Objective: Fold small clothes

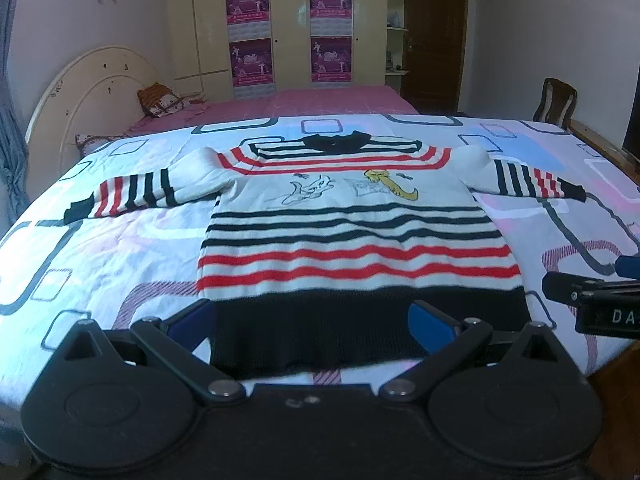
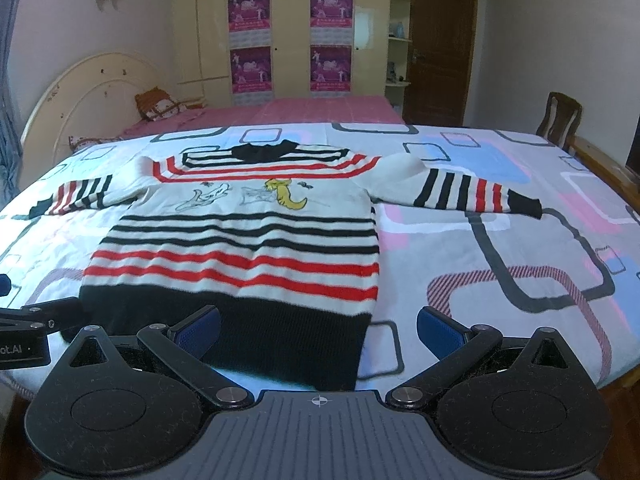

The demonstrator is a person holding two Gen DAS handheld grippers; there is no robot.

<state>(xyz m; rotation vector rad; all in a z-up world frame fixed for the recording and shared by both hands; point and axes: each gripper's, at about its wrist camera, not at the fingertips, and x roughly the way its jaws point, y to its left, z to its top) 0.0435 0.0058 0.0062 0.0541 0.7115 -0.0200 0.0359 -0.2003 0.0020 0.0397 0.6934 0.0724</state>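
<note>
A small white sweater (image 1: 352,224) with red and black stripes, a black hem and cartoon prints lies flat, face up, sleeves spread wide, on the patterned bedsheet (image 1: 120,240). It also shows in the right wrist view (image 2: 248,236). My left gripper (image 1: 316,320) is open and empty, its jaws astride the black hem near the front edge. My right gripper (image 2: 320,332) is open and empty over the hem's right corner. The right gripper's body shows at the right edge of the left wrist view (image 1: 592,296). The left gripper's body (image 2: 32,320) shows at the left edge of the right wrist view.
The bed's front edge is just below the hem. A second bed with a pink cover (image 1: 304,102) and a cream headboard (image 1: 84,96) lies behind. A wardrobe with posters (image 1: 288,28), a wooden door (image 1: 436,32) and a wooden chair (image 1: 556,100) stand at the back.
</note>
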